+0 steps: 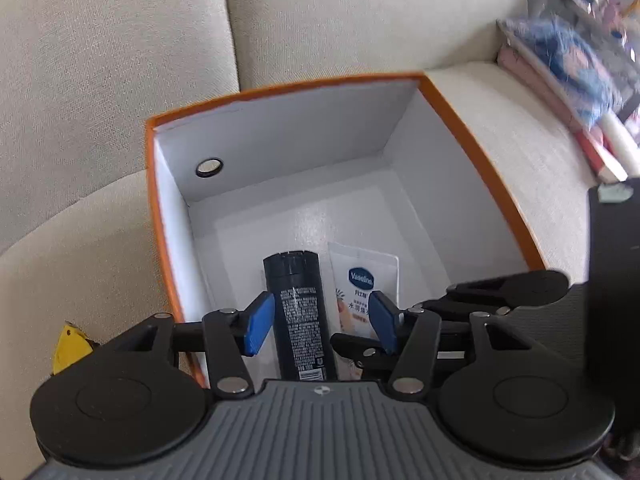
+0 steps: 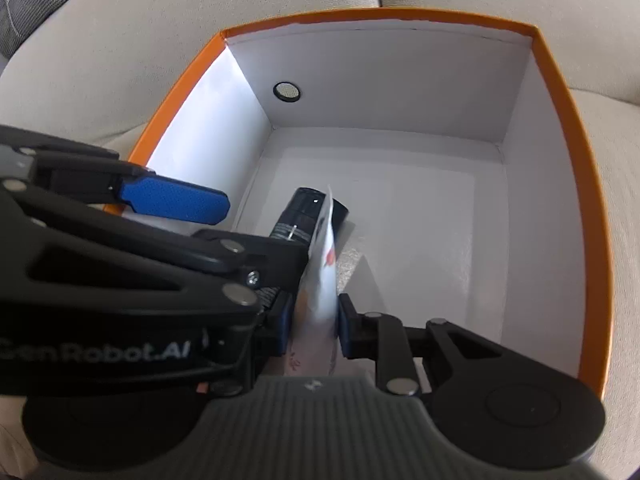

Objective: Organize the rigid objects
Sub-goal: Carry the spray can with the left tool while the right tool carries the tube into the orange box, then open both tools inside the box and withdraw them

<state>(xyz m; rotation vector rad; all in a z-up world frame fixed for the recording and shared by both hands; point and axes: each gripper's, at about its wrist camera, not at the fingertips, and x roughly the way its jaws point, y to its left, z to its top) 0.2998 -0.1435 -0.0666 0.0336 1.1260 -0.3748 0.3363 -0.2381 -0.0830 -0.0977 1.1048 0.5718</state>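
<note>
In the left wrist view, the left tongs (image 1: 321, 322) stand wide over the near side of an orange box (image 1: 476, 152) with white inner walls. The box sits on a beige sofa (image 1: 100, 80). Between the blue pads (image 1: 259, 322) lies a black bottle (image 1: 300, 312) on the box floor, and the pads do not touch it. Just beside it, on the right, is a white Vaseline tube (image 1: 362, 276). A round metal eyelet (image 1: 209, 167) is in the far wall. Outside the box, at the left, a small yellow thing (image 1: 68, 346) lies on the sofa. At the far right there are blurred books or magazines (image 1: 568, 80); I cannot tell exactly which.

In the right wrist view, the right tongs (image 2: 314, 322) are narrow and hold the tube (image 2: 322, 280) on its edge, upright, above the box floor (image 2: 420, 220). The black bottle (image 2: 304, 216) lies behind the tube and is partly hidden by it. The left tongs (image 2: 176, 204) reach in from the left side, over the box wall, and cover the near left corner. The eyelet (image 2: 286, 91) shows in the far wall. The orange rim (image 2: 580, 160) is around everything, with sofa cushions (image 2: 160, 20) behind.
</note>
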